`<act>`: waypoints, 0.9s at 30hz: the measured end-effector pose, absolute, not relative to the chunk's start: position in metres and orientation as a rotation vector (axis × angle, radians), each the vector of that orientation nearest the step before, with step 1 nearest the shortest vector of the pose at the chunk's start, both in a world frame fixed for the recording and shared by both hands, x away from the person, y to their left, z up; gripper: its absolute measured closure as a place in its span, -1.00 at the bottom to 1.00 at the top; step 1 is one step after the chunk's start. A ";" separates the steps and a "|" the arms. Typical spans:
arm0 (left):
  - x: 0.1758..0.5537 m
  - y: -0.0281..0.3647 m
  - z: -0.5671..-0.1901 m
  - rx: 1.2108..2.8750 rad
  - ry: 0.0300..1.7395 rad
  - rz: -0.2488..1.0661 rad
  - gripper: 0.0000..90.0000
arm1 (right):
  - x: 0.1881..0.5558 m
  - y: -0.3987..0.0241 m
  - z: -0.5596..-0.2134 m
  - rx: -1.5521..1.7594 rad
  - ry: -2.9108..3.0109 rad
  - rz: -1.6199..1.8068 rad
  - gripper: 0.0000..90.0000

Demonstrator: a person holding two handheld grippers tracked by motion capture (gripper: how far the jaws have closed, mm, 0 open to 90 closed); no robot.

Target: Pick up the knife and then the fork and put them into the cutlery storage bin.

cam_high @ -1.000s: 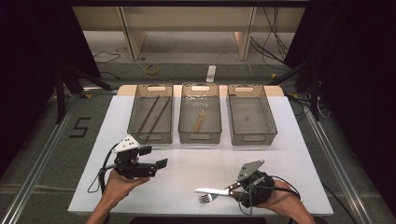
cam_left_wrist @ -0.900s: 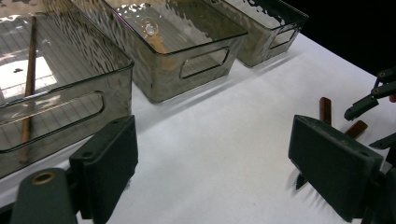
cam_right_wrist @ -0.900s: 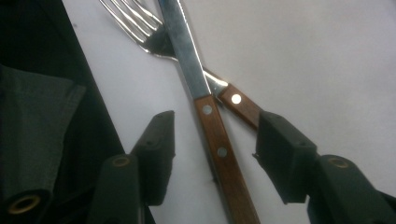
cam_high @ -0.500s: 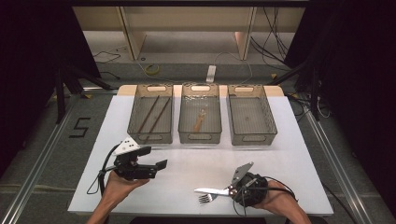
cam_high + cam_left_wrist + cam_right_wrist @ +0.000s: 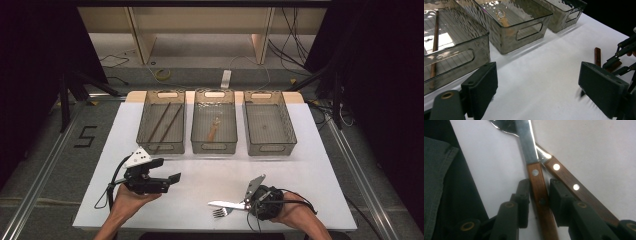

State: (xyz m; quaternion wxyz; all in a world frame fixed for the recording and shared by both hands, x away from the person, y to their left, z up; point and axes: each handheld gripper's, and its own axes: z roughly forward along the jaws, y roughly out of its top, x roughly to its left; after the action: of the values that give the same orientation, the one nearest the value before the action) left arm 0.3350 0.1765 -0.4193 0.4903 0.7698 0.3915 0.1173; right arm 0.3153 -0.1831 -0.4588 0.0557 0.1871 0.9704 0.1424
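knife handle (image 5: pixel 539 192) between right gripper (image 5: pixel 539 195) jaws, just closing.

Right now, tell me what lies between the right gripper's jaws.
In the right gripper view, the wooden knife handle sits between the right gripper jaws, which have just been closing; the fork handle lies outside them.

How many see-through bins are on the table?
3, in a row across the far side of the table: the left bin holds two thin sticks, the middle bin holds one small wooden piece, and the right bin looks empty.
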 end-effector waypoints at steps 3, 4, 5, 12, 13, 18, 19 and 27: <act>0.335 0.176 -0.420 1.874 0.951 0.282 -0.67 | 0.313 -0.181 -0.458 0.573 2.954 0.416 0.65; 0.335 0.176 -0.420 1.878 0.950 0.283 -0.66 | 0.314 -0.181 -0.458 0.557 2.958 0.410 0.65; 0.335 0.175 -0.420 1.880 0.951 0.283 -0.66 | 0.314 -0.181 -0.458 0.562 2.958 0.411 0.66; 0.336 0.176 -0.420 1.878 0.955 0.284 -0.66 | 0.313 -0.181 -0.458 0.552 2.957 0.420 0.71; 0.336 0.176 -0.420 1.873 0.956 0.287 -0.66 | 0.314 -0.183 -0.458 0.525 2.952 0.428 0.71; 0.336 0.176 -0.420 1.867 0.960 0.287 -0.66 | 0.314 -0.185 -0.454 0.575 2.955 0.474 0.71; 0.336 0.177 -0.420 1.867 0.960 0.285 -0.66 | 0.315 -0.187 -0.453 0.554 2.945 0.487 0.71; 0.336 0.178 -0.420 1.851 0.962 0.293 -0.66 | 0.325 -0.200 -0.434 0.664 2.869 0.606 0.72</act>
State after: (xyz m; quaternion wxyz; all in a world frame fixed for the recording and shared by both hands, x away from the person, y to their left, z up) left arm 0.3358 0.1780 -0.4195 0.4948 0.7637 0.3967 0.1209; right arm 0.3249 -0.2001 -0.4340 0.0675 0.2203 0.9521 0.2010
